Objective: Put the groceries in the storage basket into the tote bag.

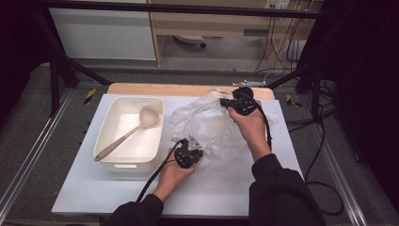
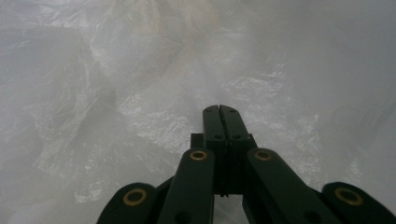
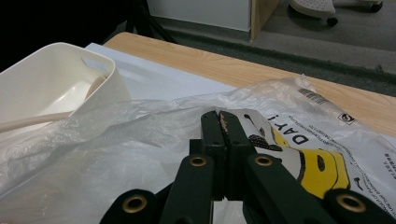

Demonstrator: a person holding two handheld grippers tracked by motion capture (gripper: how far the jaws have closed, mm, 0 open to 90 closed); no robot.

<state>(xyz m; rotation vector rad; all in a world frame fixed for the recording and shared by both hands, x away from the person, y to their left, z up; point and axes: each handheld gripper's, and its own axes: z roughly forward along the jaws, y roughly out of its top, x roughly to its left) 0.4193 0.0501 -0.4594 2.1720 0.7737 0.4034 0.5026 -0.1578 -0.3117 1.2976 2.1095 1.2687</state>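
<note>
A crumpled clear plastic bag (image 1: 211, 127) lies on the white mat, right of centre. My left gripper (image 1: 199, 149) is at the bag's near edge, jaws shut on a fold of the film. In the left gripper view the closed tips (image 2: 219, 108) sit amid hazy plastic (image 2: 140, 93). My right gripper (image 1: 225, 102) is at the bag's far right corner, also shut on the film. In the right gripper view its tips (image 3: 218, 113) pinch the bag (image 3: 116, 140) next to a yellow and black print (image 3: 322, 168).
A white plastic bin (image 1: 104, 127) stands left of the bag with a beige spoon (image 1: 127, 134) lying in it; both also appear in the right gripper view, bin (image 3: 46, 70) and spoon (image 3: 28, 122). The white mat (image 1: 211, 188) covers a wooden table (image 1: 164, 88). Cables trail at the right.
</note>
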